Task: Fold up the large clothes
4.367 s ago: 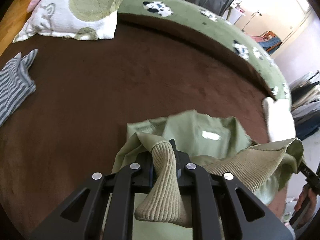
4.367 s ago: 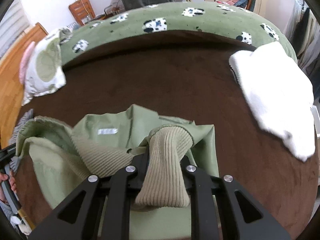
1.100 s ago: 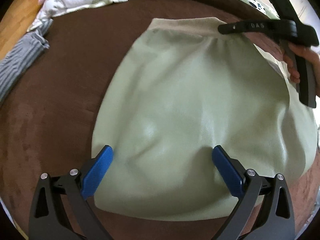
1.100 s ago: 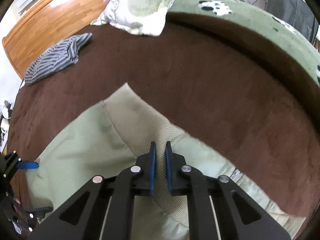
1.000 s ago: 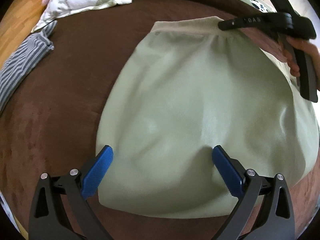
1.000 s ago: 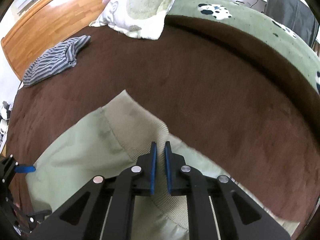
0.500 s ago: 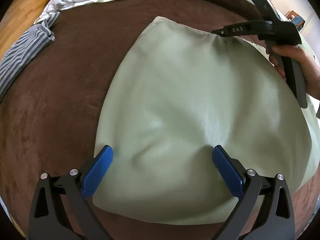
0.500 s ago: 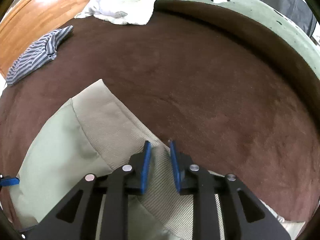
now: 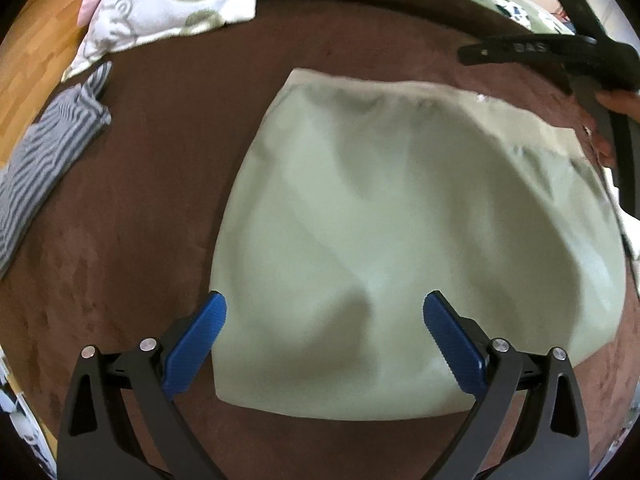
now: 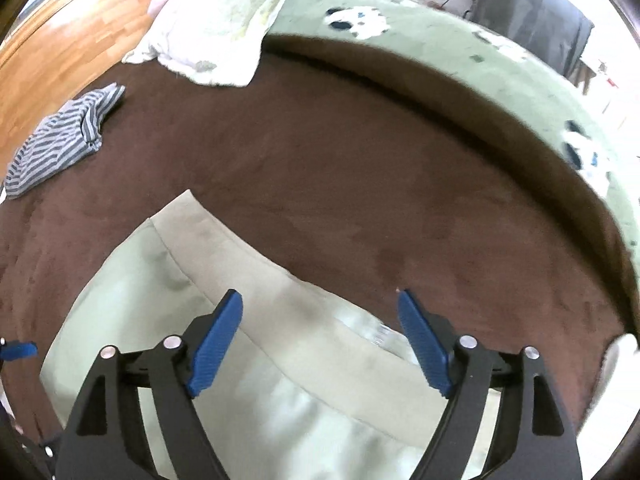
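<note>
Strong fisheye curvature with dark vignetted corners in both views, daylight blown out at the upper right, motion blur softening the pale green garment point(image 9: 400, 220), soft shadow between the left wrist's jaws, brown bed point(image 10: 360, 168) evenly lit

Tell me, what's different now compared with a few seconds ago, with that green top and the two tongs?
The green top, then bunched with a ribbed cuff pinched in each pair of tongs, now lies flat on the brown blanket. The left tongs had already let go; the right tongs, shut on the ribbed hem a second ago, are opening. The striped garment and pillow stayed put.
</note>
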